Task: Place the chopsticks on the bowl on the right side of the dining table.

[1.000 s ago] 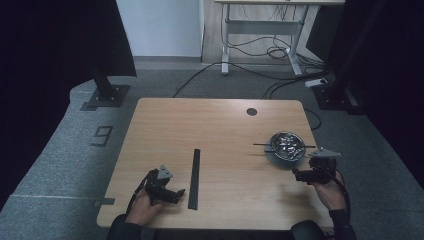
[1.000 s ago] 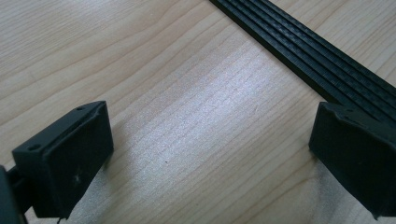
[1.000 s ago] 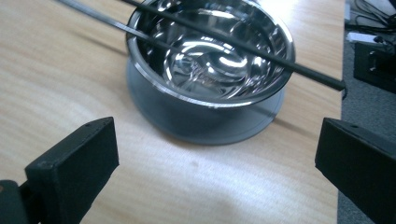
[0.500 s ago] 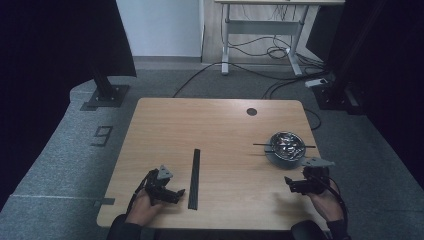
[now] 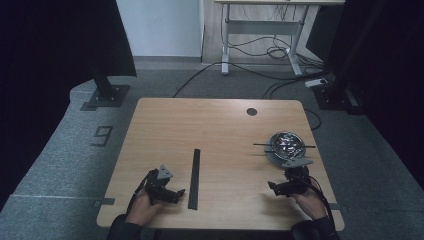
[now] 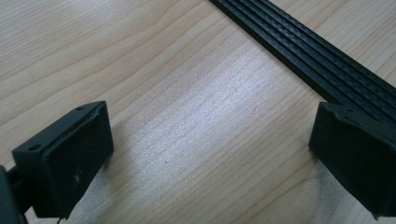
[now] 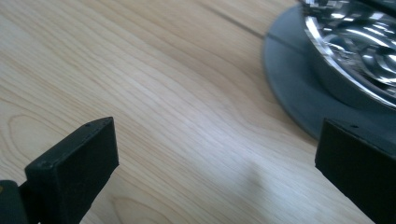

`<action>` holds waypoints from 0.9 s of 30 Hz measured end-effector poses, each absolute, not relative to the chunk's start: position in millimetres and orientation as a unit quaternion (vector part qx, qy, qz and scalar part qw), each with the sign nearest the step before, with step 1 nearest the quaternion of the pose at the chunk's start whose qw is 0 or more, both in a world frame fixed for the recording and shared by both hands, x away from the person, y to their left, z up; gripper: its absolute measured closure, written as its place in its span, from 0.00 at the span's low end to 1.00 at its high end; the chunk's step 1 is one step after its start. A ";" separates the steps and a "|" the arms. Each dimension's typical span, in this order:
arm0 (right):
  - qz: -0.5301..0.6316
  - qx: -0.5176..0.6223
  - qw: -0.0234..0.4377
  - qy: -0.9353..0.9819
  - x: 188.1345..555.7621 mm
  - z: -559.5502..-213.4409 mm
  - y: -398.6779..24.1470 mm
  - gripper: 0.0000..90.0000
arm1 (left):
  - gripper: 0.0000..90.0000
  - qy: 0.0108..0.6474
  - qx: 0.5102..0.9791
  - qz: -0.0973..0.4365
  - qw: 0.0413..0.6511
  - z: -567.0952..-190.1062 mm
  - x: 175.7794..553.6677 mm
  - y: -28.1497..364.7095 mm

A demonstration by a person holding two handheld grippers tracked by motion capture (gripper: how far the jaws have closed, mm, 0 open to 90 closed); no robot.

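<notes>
Here your left gripper (image 5: pixel 172 192) rests low over the near left part of the light wooden counter (image 5: pixel 220 125), held in your left hand (image 5: pixel 142 207). Its jaws stand wide apart and hold nothing; in the left gripper view only bare wood lies between them. The long flat black ribbed strip (image 5: pixel 194 177) lies just beside this gripper, on its right, and runs away from you across the middle of the counter. In the left gripper view the strip (image 6: pixel 317 60) passes diagonally behind the right jaw, very close to it, but I cannot tell if they touch.

Your right gripper (image 5: pixel 280 187) is at the near right part of the counter, held in your right hand (image 5: pixel 310 202). Its jaws are also wide and empty. The shiny round metal bowl (image 5: pixel 286 143) sits on a flat round grey plate (image 5: pixel 276 159), just beyond this gripper, with a thin dark stick (image 5: pixel 260 145) lying across its rim. In the right gripper view the bowl (image 7: pixel 355 42) and the plate (image 7: pixel 289 88) are at the upper right, near the right jaw, and the wood between the jaws is bare.
</notes>
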State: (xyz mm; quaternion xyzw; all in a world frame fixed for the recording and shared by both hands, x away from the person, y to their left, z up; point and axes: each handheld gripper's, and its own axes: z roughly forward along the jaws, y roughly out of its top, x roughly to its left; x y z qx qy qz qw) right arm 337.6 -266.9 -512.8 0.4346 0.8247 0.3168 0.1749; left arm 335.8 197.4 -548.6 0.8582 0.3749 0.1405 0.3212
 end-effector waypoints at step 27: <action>0.317 0.380 0.148 0.856 364.6 -521.7 -200.2 0.00 | 0.00 0.375 0.858 0.141 0.321 -548.6 335.7 197.4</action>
